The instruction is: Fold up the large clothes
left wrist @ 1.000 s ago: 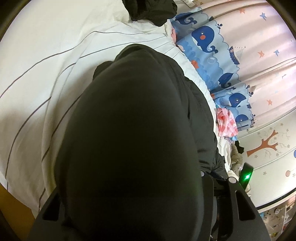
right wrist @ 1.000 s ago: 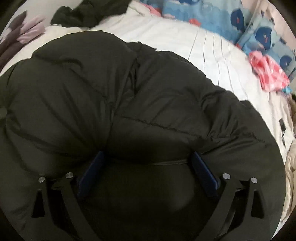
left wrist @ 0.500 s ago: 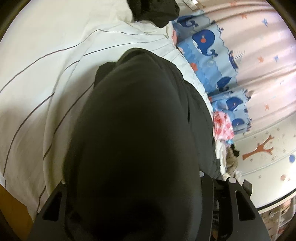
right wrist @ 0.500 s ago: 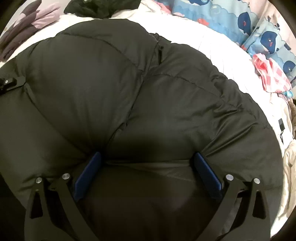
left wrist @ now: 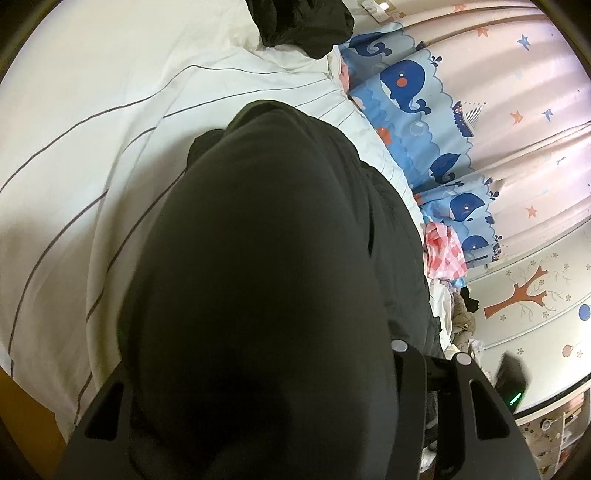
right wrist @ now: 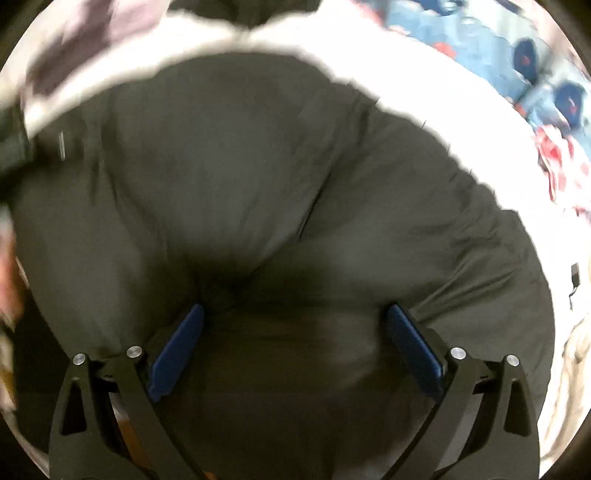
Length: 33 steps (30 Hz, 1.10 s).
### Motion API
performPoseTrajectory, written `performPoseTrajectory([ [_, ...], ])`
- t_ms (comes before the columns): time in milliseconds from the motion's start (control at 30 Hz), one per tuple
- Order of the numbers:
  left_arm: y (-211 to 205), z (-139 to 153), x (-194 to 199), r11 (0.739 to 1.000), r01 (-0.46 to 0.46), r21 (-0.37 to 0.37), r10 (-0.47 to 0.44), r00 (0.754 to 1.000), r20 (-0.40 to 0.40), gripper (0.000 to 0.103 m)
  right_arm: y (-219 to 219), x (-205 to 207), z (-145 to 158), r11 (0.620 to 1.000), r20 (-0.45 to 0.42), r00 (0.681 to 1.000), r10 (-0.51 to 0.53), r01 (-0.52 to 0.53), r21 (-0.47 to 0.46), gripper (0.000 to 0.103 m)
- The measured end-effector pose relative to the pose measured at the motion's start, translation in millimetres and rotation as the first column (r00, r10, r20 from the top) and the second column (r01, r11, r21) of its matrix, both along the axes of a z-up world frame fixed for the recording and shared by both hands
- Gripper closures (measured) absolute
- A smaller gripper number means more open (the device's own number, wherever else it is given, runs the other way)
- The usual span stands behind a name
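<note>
A puffy black jacket (left wrist: 280,229) lies on a white striped bed sheet (left wrist: 96,155). A thick fold of it fills my left gripper (left wrist: 258,350) and hides both fingers; only the black frame shows at the bottom, shut on the bulk. In the right wrist view the same jacket (right wrist: 258,166) fills most of the picture. My right gripper (right wrist: 295,332) has its blue pads (right wrist: 177,347) set wide apart, shut on a padded roll of jacket, with creases running out from the left pad. This view is blurred.
A second dark garment (left wrist: 303,22) lies at the far end of the bed. A whale-print curtain (left wrist: 413,103) hangs along the right side. A red-and-white checked cloth (left wrist: 443,251) and more clothes lie by the bed's edge. Purple fabric (right wrist: 74,44) lies at the far left.
My right gripper has lifted and rolled with the jacket in it, so the jacket now spreads wider below it and the picture blurs. The left gripper's view has barely changed.
</note>
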State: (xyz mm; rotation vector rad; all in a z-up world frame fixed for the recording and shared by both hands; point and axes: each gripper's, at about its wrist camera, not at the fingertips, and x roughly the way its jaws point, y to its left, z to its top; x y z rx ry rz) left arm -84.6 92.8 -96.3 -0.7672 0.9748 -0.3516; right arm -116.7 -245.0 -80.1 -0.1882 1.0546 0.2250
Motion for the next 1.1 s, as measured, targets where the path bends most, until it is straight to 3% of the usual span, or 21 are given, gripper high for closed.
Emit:
performPoseTrajectory([
  [100,-0.5,0.4,-0.6,1.0,-0.001,-0.001,0.001,1.0,0.003,0.051,-24.0,28.7,32.9,0.993,0.126,0.985,-0.117,0.116,0.013,0.007],
  [167,-0.5,0.1,-1.5,1.0,-0.002,-0.001,0.002,1.0,0.006,0.051,-34.7,60.6,37.3,0.981,0.163,0.969,-0.186,0.193,-0.029,0.007],
  [233,-0.8,-0.7,-2.2,1.0,-0.002,-0.007,0.002,1.0,0.005,0.051,-40.0,92.1,20.7,0.964,0.149,0.959,-0.24,0.253,-0.078,0.007],
  [300,-0.6,-2.4,-2.3,1.0,0.002,-0.014,-0.002,1.0,0.004,0.051,-36.8,118.3,-17.8,0.953,0.073,0.966,-0.249,0.257,-0.158,0.007],
  [333,-0.2,-2.4,-1.6,1.0,0.007,-0.011,-0.007,1.0,0.007,0.051,-38.7,129.7,-35.9,0.962,0.022,0.971,-0.238,0.239,-0.135,0.007],
  [400,-1.2,-1.8,-2.5,1.0,0.007,-0.002,-0.007,1.0,0.008,0.051,-43.4,134.4,-33.8,0.959,0.001,0.967,-0.254,0.252,-0.131,0.007],
  [500,1.7,-4.1,-1.2,1.0,0.004,-0.02,-0.004,1.0,-0.001,0.051,-43.4,109.9,-6.0,0.967,0.048,0.972,-0.231,0.235,-0.098,0.007],
  [633,2.1,-3.5,-1.0,1.0,0.001,-0.02,-0.001,1.0,0.002,0.051,-32.1,43.6,26.7,0.987,0.139,0.98,-0.143,0.151,-0.051,0.007],
  [733,-0.4,-2.2,-0.6,1.0,0.005,-0.007,-0.005,1.0,0.004,0.051,-10.1,21.4,-15.5,0.982,0.073,0.996,-0.054,0.066,-0.177,0.007],
  [767,-1.4,-1.7,-0.3,1.0,0.009,0.001,-0.009,1.0,0.002,0.051,-5.0,17.1,-20.2,0.982,0.097,0.994,-0.045,0.062,-0.18,0.007],
  [867,3.7,-4.3,-0.2,1.0,-0.005,-0.022,0.005,1.0,-0.012,0.051,-16.6,19.6,-9.8,0.984,0.076,0.988,-0.138,0.145,-0.099,0.007],
  [967,7.9,-8.5,0.5,0.998,-0.028,-0.047,0.027,0.999,-0.025,0.051,-1.5,0.1,14.1,0.985,0.198,0.972,-0.124,0.144,-0.092,0.007],
  [1100,-2.5,1.8,-1.6,1.0,-0.021,0.021,0.02,1.0,0.017,0.051,20.8,-5.0,-26.4,0.976,0.133,0.991,-0.034,0.062,-0.207,0.007],
])
